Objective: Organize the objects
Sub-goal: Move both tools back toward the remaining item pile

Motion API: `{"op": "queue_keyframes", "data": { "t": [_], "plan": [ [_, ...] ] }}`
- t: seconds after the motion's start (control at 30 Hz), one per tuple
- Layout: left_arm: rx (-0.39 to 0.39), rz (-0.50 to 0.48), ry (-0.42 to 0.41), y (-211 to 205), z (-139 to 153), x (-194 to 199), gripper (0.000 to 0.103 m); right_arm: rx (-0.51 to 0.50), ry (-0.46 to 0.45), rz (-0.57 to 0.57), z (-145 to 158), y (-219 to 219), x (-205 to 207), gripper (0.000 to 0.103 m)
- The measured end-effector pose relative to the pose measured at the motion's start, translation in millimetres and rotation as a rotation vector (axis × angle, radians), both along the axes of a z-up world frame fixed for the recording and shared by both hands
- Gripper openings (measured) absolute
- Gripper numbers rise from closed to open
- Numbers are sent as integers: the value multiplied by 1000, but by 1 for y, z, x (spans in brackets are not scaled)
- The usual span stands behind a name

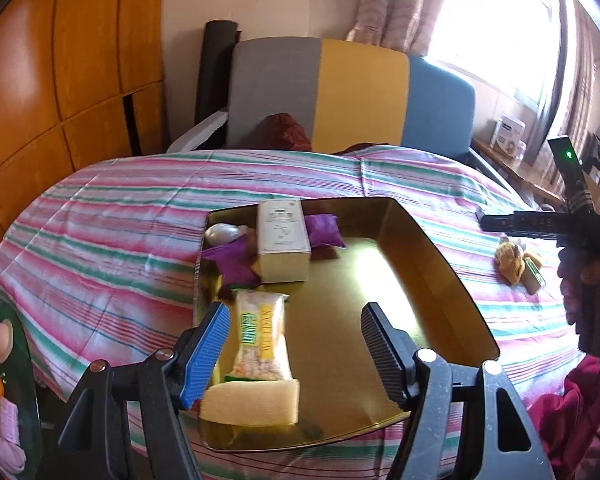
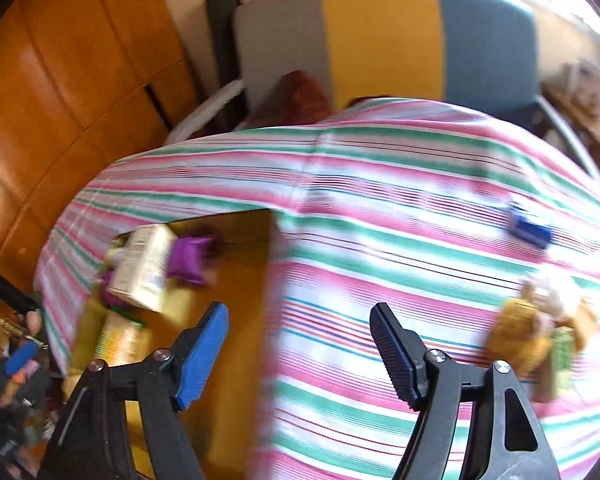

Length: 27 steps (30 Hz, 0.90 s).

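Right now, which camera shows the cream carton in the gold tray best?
The left wrist view: the cream carton lies sharp and mid-frame in the gold tray, its printed top visible. The right wrist view shows it motion-blurred near the left edge.

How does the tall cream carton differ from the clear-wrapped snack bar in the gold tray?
The cream carton is a rigid, opaque box at the far end of the gold tray; the clear-wrapped snack bar is a soft, see-through packet nearer the camera. The carton is bulkier, the bar flatter. The carton has purple pouches on both sides; the bar's near end lies on a yellow sponge. Both lie inside the tray.
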<state>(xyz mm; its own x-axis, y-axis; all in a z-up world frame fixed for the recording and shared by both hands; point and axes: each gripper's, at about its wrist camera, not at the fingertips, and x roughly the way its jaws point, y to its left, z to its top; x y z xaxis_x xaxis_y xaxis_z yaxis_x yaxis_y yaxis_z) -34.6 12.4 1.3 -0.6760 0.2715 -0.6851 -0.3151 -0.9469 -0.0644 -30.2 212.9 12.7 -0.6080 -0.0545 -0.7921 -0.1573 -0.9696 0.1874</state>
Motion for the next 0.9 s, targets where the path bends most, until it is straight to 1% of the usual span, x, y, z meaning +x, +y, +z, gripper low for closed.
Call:
{"op": "queue_keyframes", "data": {
  "t": [0.17, 0.2, 0.37, 0.47, 0.5, 0.57, 0.63, 0.7, 0.77, 0.9],
  "plan": [
    [-35, -48, 10, 27, 4, 5, 69, 50, -7, -119, -2, 58, 31, 76],
    [-44, -60, 13, 34, 5, 5, 69, 56, -2, -129, -2, 70, 38, 77],
    [-77, -130, 17, 66, 9, 8, 69, 73, 19, -277, -8, 138, 68, 78],
    [-90, -175, 19, 89, 11, 10, 69, 90, 32, -395, -18, 176, 86, 78],
    [-93, -190, 15, 99, 11, 10, 69, 77, 36, -457, -24, 191, 95, 78],
    [-83, -222, -7, 117, 11, 8, 69, 25, 7, -563, -31, 212, 104, 78],
    [-71, -261, -21, 137, 12, 6, 66, -47, 51, -626, -28, 227, 114, 78],
    [-72, -297, -28, 156, 13, 6, 65, -91, 73, -649, -26, 234, 119, 80],
    [-63, -339, -44, 177, 12, 4, 65, -105, 71, -666, -27, 236, 122, 80],
    [-53, -400, -91, 222, 4, 1, 65, -139, 95, -678, -25, 239, 127, 82]
  ]
}}
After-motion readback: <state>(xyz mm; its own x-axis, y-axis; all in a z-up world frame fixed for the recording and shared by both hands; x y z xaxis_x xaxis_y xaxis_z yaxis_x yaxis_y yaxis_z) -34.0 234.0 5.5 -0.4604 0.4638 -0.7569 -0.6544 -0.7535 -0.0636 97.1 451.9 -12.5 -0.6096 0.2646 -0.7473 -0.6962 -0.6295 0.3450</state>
